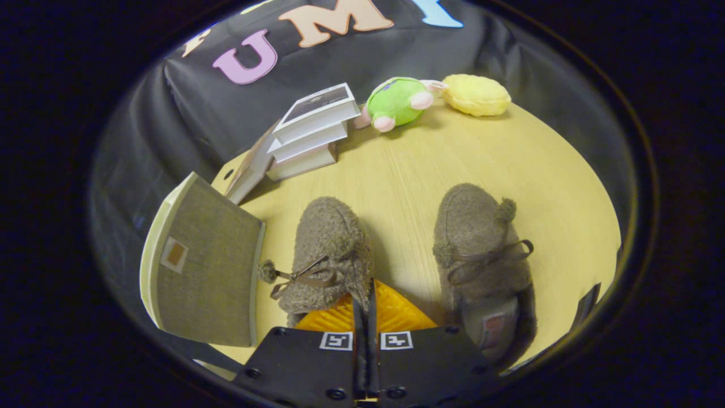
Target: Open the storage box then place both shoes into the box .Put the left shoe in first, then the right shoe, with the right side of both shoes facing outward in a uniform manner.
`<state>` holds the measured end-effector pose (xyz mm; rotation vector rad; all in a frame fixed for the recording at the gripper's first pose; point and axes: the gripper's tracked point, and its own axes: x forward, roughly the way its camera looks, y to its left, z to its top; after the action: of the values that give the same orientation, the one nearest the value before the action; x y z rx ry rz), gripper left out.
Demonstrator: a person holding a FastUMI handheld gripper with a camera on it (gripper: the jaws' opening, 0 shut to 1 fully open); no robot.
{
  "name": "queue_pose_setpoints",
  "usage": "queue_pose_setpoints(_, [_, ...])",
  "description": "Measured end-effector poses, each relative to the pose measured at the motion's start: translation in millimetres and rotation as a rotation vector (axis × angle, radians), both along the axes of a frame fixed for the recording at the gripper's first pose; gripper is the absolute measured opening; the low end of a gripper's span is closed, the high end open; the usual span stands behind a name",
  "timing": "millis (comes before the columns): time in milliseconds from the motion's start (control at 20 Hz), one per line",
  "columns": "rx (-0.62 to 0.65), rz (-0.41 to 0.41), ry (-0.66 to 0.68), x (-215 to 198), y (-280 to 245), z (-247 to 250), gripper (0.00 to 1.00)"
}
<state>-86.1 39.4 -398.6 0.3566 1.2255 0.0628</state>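
Two brown fleecy shoes with laces stand side by side on the wooden table, toes pointing away from me. My gripper is shut, its fingers pressed close together on the inner collar edge of the left-hand shoe. The right-hand shoe stands apart, just beyond the fingers to the right, and its opening shows a label inside. The grey fabric storage box is left of the left-hand shoe. A flat grey panel with a small brown patch and a cream edge faces me, and the box's inside is hidden.
A stack of white books lies beyond the box, with another book leaning against it. A green plush toy and a yellow plush rest at the far edge of the table, by the booth's black cloth wall.
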Motion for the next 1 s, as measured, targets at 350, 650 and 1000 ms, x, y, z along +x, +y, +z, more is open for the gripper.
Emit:
queue_pose_setpoints(350, [0.058,-0.186,-0.033,18.8,20.9,69.1,0.04])
queue_pose_setpoints(650, [0.105,-0.161,-0.110,34.6,72.6,130.0,0.04])
queue_pose_setpoints(1000, [0.199,-0.101,-0.152,45.0,159.7,170.3,0.04])
